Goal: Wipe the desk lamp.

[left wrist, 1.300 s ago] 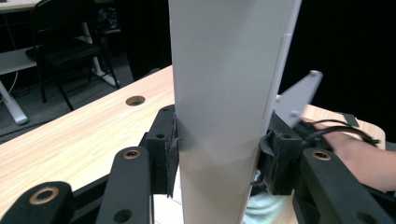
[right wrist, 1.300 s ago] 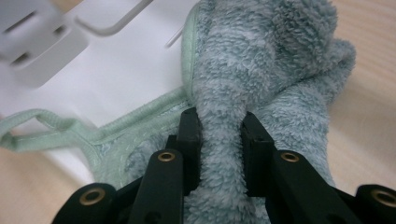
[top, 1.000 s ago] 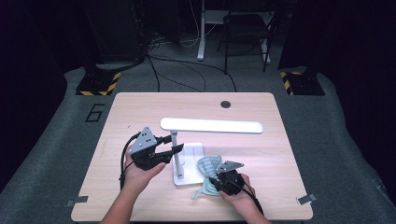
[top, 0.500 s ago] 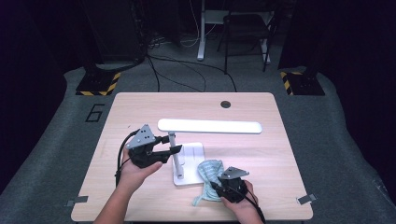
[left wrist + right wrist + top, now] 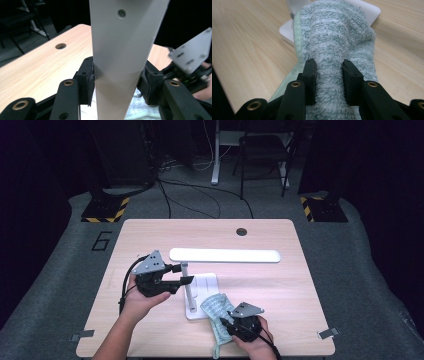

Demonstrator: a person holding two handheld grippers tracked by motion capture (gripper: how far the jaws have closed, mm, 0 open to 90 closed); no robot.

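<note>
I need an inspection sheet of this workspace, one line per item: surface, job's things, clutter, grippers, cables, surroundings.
Surface: light wooden table with a round hole near the far edge.
Job's things: white desk lamp standing upright on its flat base; pale green cloth lying partly on the base's near corner.
Clutter: nothing seen.
Grippers: left gripper clamps the lamp's post, pads on both sides; right gripper has the cloth bunched between its jaws, which have just been opening.
Cables: black cable trailing from the left gripper; more cables on the floor behind.
Surroundings: dark room, grey floor, chair behind the table.
</note>
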